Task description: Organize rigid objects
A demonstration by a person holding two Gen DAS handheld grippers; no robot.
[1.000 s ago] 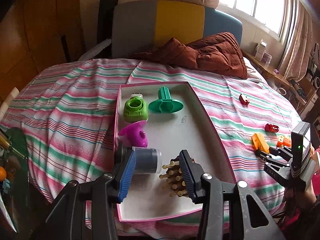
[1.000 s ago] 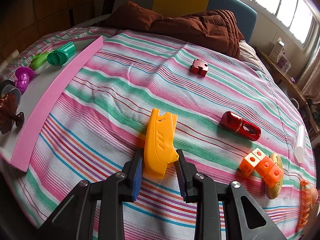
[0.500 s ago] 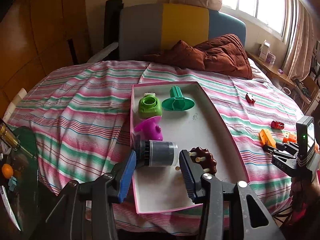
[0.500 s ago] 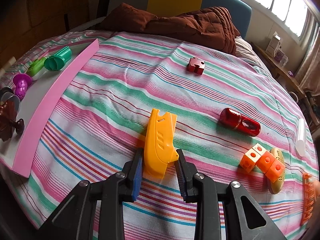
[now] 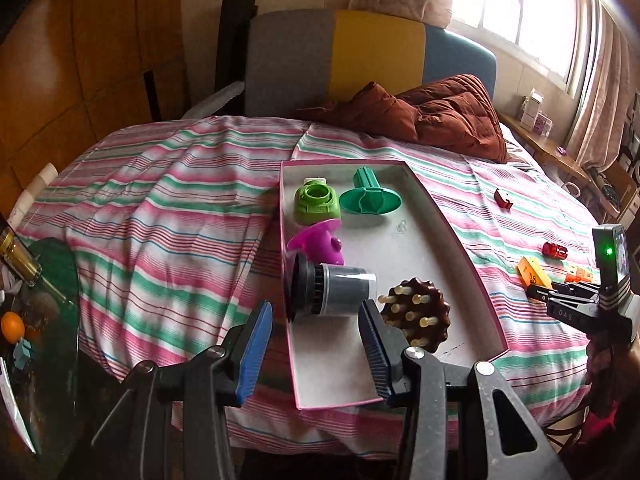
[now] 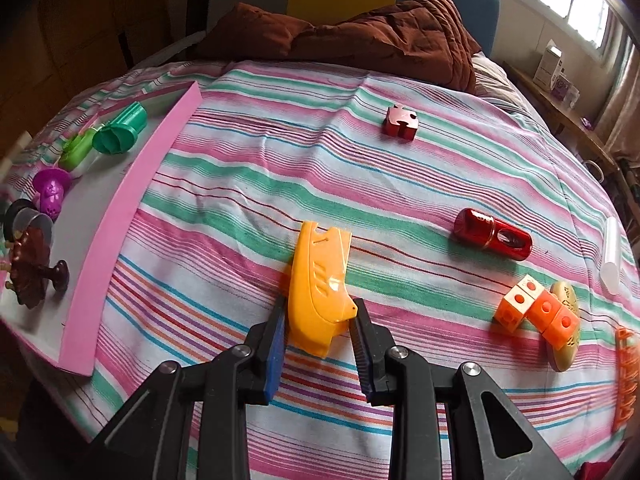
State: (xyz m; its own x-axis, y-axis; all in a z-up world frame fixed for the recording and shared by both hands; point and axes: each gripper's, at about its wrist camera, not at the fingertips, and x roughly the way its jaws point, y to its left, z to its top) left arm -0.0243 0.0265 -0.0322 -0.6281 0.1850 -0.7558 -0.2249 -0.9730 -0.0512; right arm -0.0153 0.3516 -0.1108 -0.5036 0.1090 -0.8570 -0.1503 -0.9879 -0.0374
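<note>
left claw [image 5: 316,344]: released, empty | right claw [image 6: 319,330]: apparently clenched on yellow piece [image 6: 319,286], striped bedspread [image 6: 248,184]

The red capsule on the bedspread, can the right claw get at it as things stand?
Probably not right away. The right claw is shut on the yellow plastic piece, so its jaws are full. Otherwise the way looks free: the red capsule lies alone on the striped bedspread, nothing on or against it.

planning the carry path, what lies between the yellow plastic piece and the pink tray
Bare striped bedsheet only, in the right wrist view, between the yellow plastic piece and the pink tray.
</note>
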